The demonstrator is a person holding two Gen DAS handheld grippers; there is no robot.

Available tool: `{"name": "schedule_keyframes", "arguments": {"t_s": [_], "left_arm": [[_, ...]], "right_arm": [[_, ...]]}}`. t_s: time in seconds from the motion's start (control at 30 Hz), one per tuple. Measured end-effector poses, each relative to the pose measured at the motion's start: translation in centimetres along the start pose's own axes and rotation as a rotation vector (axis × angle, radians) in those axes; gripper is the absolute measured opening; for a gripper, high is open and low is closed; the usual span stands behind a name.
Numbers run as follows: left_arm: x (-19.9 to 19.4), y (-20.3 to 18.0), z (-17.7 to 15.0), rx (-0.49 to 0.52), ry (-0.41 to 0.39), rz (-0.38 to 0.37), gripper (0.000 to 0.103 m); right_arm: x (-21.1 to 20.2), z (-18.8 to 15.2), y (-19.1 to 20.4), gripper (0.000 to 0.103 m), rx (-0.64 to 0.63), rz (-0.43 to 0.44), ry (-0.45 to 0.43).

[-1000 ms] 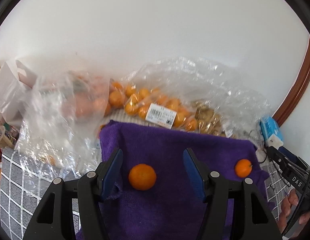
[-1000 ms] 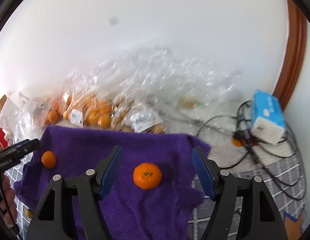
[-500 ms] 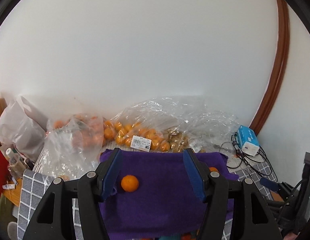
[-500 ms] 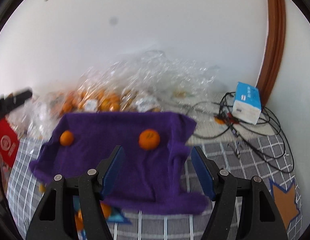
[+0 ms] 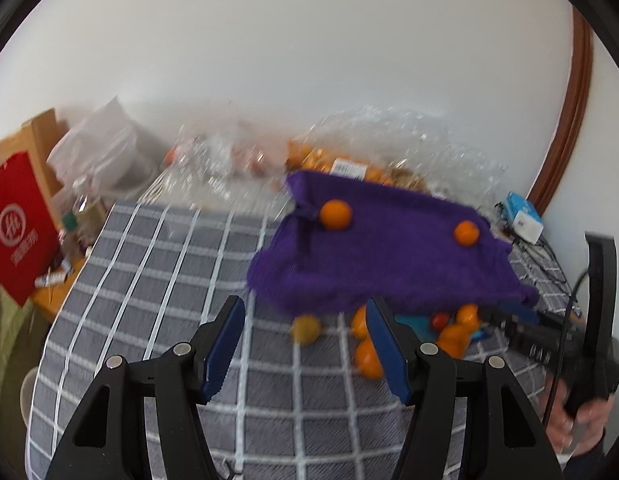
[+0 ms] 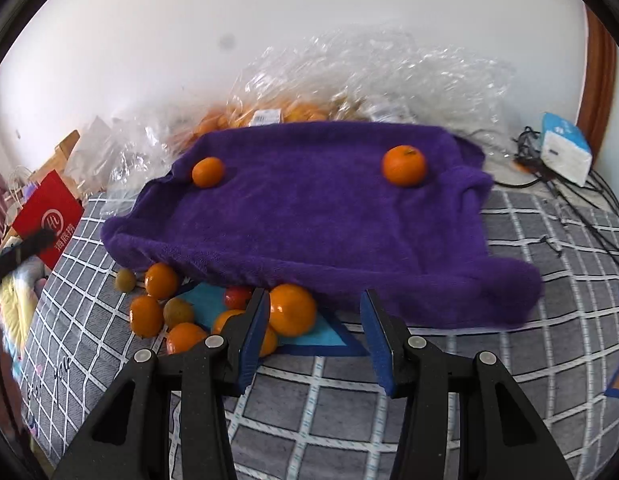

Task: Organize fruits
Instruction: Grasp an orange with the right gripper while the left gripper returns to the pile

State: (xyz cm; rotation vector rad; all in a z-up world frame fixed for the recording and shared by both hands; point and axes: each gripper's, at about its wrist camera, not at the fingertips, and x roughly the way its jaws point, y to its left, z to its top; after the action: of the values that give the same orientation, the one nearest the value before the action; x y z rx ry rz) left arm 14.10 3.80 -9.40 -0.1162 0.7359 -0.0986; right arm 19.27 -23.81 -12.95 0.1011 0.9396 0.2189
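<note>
Both grippers have pulled back from the towel (image 6: 309, 216) since a second ago; two oranges, one left (image 6: 207, 172) and one right (image 6: 403, 165), sit on it, well apart. Loose pile of fruit (image 6: 213, 312) lies on the checked cloth (image 6: 429, 400) at the towel's near edge, partly on a teal mat (image 6: 325, 334). Right gripper (image 6: 313, 336) is above the pile, jaws closing, nothing pinched between them; a big orange (image 6: 291, 310) is just beyond its left pad. Left gripper (image 5: 305, 348) is open and empty over the cloth, left of the pile. Bags of oranges (image 6: 265, 114) sit behind the towel by the wall. Blue-white box (image 6: 565, 148) far right, red bag (image 5: 17, 232) far left.
</note>
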Motion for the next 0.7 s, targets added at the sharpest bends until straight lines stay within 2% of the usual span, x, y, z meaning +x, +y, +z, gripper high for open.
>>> {"name": "schedule_keyframes", "arguments": {"t_s": [0.17,0.23,0.3,0.33,0.43,0.57,0.67,0.7], "left_arm": [[0.3,1.5,-1.5,-0.024,0.029,0.018,0.061],[0.9,1.5,-1.5,-0.033,0.046,0.008,0.061],[1.7,1.2,-1.2,-0.028,0.061,0.002,0.061],[2.2,0.7,-1.0,-0.018,0.07,0.005,0.061],[3.8,-0.1,-1.0,0.012,0.102,0.04,0.061],[5.7,-0.5,-1.1,0.0,0.13,0.026,0.06],[7.1,-0.8,-1.2,0.008,0.144,0.04,0.055],[7.6,-0.9,-1.3,0.011,0.15,0.047,0.051]], "right_arm": [[2.6,0.0,-0.1,0.048,0.018,0.043,0.068],[3.2,-0.1,-0.1,0.044,0.027,0.044,0.07],[3.3,-0.3,-0.5,0.033,0.049,0.072,0.075],[3.3,-0.2,-0.7,0.032,0.058,0.072,0.078],[1.8,-0.5,-1.8,0.032,0.07,0.045,0.052],[0.0,-1.4,-3.3,0.032,0.021,-0.019,0.029],[0.0,-2.0,-4.0,0.032,-0.001,-0.021,0.05],[0.2,-2.2,-4.2,0.032,-0.009,-0.02,0.062]]}}
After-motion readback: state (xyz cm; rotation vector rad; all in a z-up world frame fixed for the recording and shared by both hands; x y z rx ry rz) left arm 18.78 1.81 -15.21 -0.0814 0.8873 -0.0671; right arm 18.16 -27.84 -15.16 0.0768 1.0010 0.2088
